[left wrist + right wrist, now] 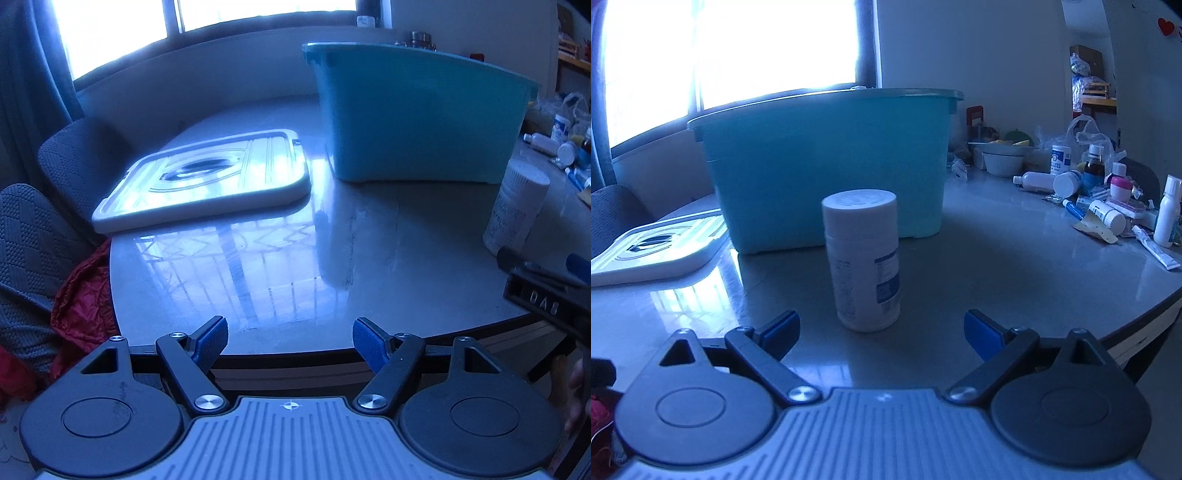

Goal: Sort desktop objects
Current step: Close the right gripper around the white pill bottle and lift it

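Bin (827,166), teal, contents hidden, beyond right tool (881,332); white bottle (862,262) upright just ahead between. Lid (207,181) ahead-left of left tool (290,341). Both tools wide, empty.

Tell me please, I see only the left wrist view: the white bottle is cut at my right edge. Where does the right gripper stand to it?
Observer: In the right wrist view the white bottle stands upright, straight ahead of the right gripper, whose jaws are open and empty; the pads do not touch it.
Operator: What is behind the bottle there?
Observer: The teal bin, with a gap of table between them.
Operator: Are more things to sort at the right?
Observer: Yes, a cluster of small bottles and tubes lies on the far right of the table, some upright, some on their side.
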{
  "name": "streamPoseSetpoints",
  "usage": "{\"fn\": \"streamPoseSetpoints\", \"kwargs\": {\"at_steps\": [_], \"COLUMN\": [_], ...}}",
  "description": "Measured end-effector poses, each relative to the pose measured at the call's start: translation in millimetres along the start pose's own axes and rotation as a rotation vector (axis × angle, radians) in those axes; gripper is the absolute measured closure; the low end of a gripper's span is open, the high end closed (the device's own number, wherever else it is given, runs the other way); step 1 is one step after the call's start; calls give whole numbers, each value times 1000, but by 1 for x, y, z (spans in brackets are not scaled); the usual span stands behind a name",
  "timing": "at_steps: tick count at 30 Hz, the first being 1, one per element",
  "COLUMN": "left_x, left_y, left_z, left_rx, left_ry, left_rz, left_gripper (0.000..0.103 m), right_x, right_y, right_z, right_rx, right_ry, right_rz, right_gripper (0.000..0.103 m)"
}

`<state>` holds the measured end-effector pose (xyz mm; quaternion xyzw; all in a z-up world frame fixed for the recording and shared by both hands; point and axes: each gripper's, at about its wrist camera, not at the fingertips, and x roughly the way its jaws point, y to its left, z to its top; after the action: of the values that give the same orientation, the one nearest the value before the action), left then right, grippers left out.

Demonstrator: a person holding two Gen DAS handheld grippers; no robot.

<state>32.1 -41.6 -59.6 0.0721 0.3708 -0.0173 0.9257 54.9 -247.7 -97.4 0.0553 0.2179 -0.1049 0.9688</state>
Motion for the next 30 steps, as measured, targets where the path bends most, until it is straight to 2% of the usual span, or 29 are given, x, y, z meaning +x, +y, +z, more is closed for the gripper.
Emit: {"fn": "streamPoseSetpoints", "kwargs": {"at_steps": [9, 30], "left_x": [10, 21], "left_y": [-5, -11], "left_z": [11, 25], "left_rx": [15, 45], "left_ry": [4, 4], "left_rz": [-11, 14], "left_gripper": [26, 26], "right_x": [25, 64], "right_y": [-1, 7], "right_z": [10, 16], "right_rx": [-2, 3], "right_ry": [-10, 1], "right_rz": [14, 49], "right_gripper": [7, 7]}}
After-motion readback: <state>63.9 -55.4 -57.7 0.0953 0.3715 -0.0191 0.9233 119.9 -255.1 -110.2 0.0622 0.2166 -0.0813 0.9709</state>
